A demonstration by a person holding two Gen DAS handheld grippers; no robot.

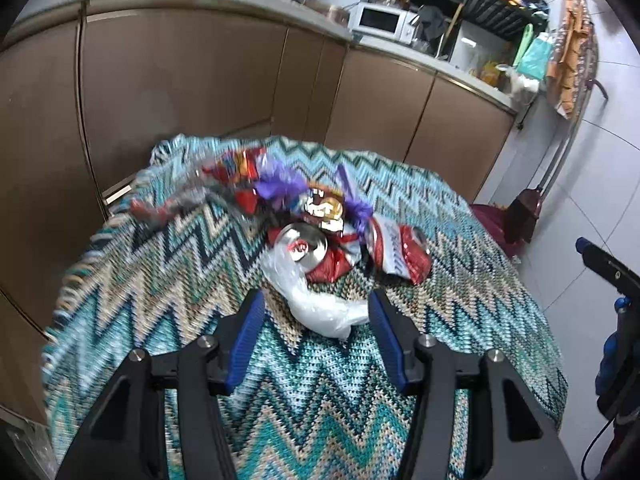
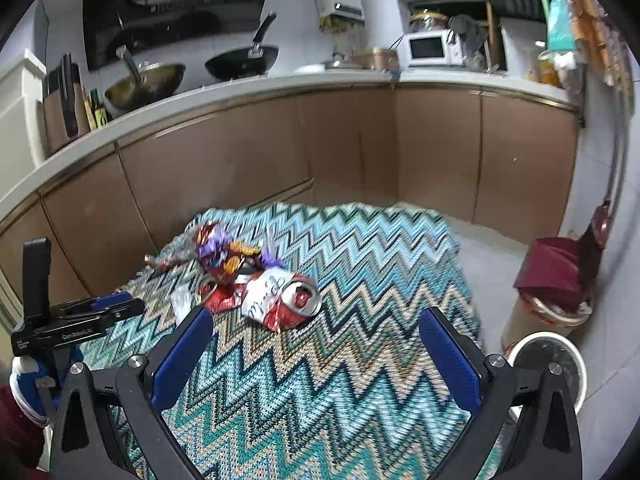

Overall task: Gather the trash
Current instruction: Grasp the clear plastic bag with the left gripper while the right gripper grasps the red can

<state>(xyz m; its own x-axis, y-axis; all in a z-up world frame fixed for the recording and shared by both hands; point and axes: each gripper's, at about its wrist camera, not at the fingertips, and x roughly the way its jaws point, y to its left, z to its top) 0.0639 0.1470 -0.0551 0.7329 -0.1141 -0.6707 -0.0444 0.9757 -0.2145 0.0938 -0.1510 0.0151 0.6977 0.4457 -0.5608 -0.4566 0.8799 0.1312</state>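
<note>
Two grippers, both spread wide and holding nothing. Left gripper (image 1: 316,306) straddles a clear plastic bag (image 1: 320,304) at the trash pile's near edge; right gripper (image 2: 316,336) hovers just short of the crushed red-and-white can (image 2: 280,300), all on the zigzag tablecloth (image 2: 360,380).

Both grippers look the same: black angular plastic arms, ribbed blue pads on the fingers (image 1: 244,344), round silver screws behind each pad. Left gripper (image 1: 316,308), right gripper (image 2: 316,332). Small white lettering on the left one's side, unreadable.
</note>
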